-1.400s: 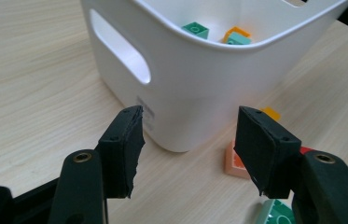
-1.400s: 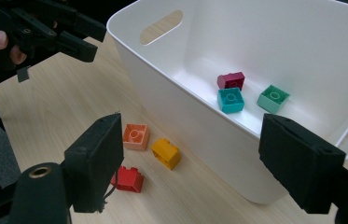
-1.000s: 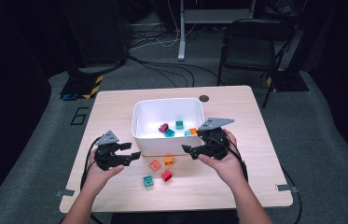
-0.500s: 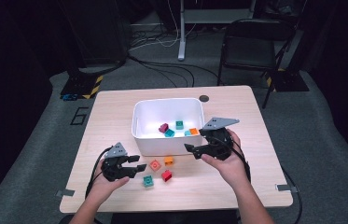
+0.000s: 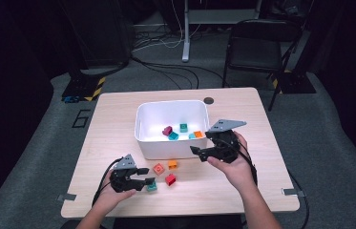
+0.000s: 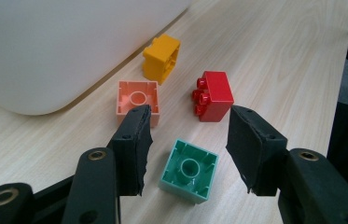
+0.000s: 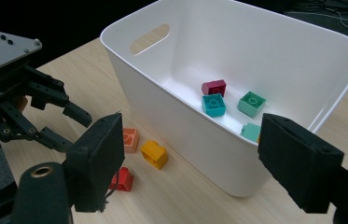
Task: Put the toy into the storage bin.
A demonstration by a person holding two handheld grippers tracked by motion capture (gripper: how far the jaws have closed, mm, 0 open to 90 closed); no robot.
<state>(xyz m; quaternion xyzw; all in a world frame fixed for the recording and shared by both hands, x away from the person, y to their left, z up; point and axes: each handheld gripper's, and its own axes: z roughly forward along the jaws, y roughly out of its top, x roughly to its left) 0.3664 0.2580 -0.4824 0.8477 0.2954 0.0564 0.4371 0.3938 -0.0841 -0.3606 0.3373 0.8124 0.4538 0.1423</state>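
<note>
- white bin [image 5: 147,143]: stands mid-table, open-topped; the work in hand looks to be moving toy bricks from the tabletop into it.
- bricks in the bin [image 7: 230,100]: a dark red, a teal and two pale green can be made out on its floor in the right gripper view, with an orange one in the high view; this share of the job seems done.
- bricks left on the table, four: green brick [image 6: 190,170], salmon brick [image 6: 137,99], red brick [image 6: 214,94], yellow-orange brick [image 6: 162,57], all lying just in front of the bin's near wall.
- left gripper [image 6: 188,151]: low over the table, jaws have just been closing and stand either side of the green brick; the pads are apart from it, so no grip yet.
- right gripper [image 5: 193,149]: held by the bin's near right corner, jaws wide apart, nothing between them.
- judgement: roughly half done; the green brick is next, then three more.
</note>
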